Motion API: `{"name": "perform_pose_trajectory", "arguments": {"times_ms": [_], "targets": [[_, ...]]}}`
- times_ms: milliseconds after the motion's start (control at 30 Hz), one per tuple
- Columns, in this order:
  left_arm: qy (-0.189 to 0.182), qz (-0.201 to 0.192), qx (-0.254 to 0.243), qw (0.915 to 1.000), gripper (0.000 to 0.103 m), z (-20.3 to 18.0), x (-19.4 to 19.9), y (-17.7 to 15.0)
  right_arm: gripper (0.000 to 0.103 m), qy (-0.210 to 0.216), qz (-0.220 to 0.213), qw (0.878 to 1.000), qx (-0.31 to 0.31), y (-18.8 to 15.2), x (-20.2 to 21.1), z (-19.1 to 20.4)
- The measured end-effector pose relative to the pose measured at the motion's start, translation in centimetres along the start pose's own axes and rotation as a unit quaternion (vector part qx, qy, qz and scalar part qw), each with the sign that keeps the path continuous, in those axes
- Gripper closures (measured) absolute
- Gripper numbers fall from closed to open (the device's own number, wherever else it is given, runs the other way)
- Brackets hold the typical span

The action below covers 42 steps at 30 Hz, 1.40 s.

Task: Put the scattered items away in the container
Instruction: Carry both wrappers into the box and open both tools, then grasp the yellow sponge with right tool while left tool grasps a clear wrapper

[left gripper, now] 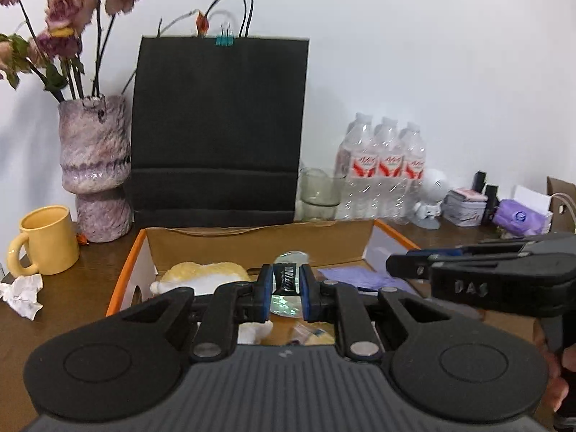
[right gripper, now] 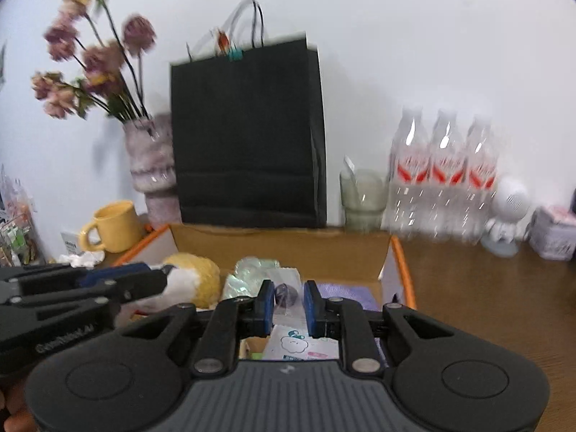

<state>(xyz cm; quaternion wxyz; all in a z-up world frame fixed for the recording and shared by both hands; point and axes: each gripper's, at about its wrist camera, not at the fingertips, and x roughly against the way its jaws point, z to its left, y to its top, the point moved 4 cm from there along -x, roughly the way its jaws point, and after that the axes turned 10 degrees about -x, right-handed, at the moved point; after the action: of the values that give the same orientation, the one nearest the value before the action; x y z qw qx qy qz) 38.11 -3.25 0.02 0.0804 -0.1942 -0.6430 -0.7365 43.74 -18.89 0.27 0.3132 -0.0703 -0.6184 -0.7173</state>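
Scene: While both grippers hang over the cardboard box (left gripper: 259, 241) on a wooden table (left gripper: 72, 288), the tidy-up looks well along but unfinished, to judge by what lies outside it.
Left gripper (left gripper: 286, 289): its jaws stand nearly closed, blue pads either side of a shiny packet (left gripper: 288, 280) in the box; whether they pinch it or only frame it cannot be told.
Right gripper (right gripper: 286, 304): narrow gap too, with a clear plastic bag (right gripper: 286, 297) between the pads; a grip cannot be confirmed.
Box contents: a yellow-and-white plush toy (left gripper: 205, 275), a purple cloth (left gripper: 356, 275) and small packets already lie inside.
Still out: a crumpled tissue (left gripper: 21, 295) sits on the table just beside the yellow mug (left gripper: 45, 239), left of the box.
Risk one: if a packet is pinched, lifting the hand would likely drag it back out of the box.
Risk two: the two grippers are close over the box, so a sideways swing could knock them together.
Risk three: a reach for the tissue passes near the mug and the flower vase (left gripper: 95, 169), and a careless sweep could tip either.
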Motion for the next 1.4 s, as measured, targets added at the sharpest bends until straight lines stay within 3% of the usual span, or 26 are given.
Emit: {"name": "perform_pose_trajectory", "arguments": {"times_ms": [200, 233, 267, 300, 333, 367, 533, 1033, 1200, 1400], "targets": [[-0.005, 0.016, -0.004, 0.9999, 0.086, 0.5, -2.8, -0.4, 0.086, -0.017, 0.018, 1.0, 0.008, -0.4, -2.8, -0.8], [-0.005, 0.016, -0.003, 0.9998, 0.076, 0.6, -3.0, -0.4, 0.078, -0.018, 0.014, 1.0, 0.005, -0.4, -2.9, -1.0], [-0.005, 0.018, -0.001, 0.9998, 0.064, 0.7, -3.2, -0.5, 0.053, -0.021, 0.011, 1.0, 0.001, -0.3, -2.9, -1.1], [0.001, 0.02, 0.004, 0.9998, 0.026, 0.9, -3.3, -0.5, 0.036, -0.024, 0.01, 1.0, -0.003, -0.2, -3.0, -1.3], [0.021, 0.018, 0.015, 0.9995, 0.006, 1.2, -3.1, -0.5, 0.019, -0.038, 0.007, 0.999, -0.007, -0.1, -3.1, -1.7], [0.038, 0.013, 0.019, 0.999, 0.001, 1.4, -2.9, -0.5, 0.016, -0.043, 0.007, 0.999, -0.006, -0.1, -3.0, -1.9], [0.054, 0.005, 0.017, 0.9984, 0.0, 1.7, -2.3, -0.2, 0.012, -0.026, 0.018, 0.999, -0.023, 0.2, -2.9, -2.5], [0.063, 0.006, 0.028, 0.9976, 0.0, 1.1, -0.6, -0.6, 0.009, -0.043, 0.0, 0.999, -0.024, -0.6, -0.3, -3.1], [0.054, 0.005, 0.028, 0.9981, 0.0, -0.7, 1.3, -1.4, 0.009, -0.058, -0.019, 0.997, -0.045, -1.6, 2.8, -4.9], [0.02, 0.025, 0.026, 0.9991, 0.0, -4.4, 3.0, -3.0, 0.009, -0.082, 0.002, 0.996, -0.042, -4.8, 5.5, -7.5]]}}
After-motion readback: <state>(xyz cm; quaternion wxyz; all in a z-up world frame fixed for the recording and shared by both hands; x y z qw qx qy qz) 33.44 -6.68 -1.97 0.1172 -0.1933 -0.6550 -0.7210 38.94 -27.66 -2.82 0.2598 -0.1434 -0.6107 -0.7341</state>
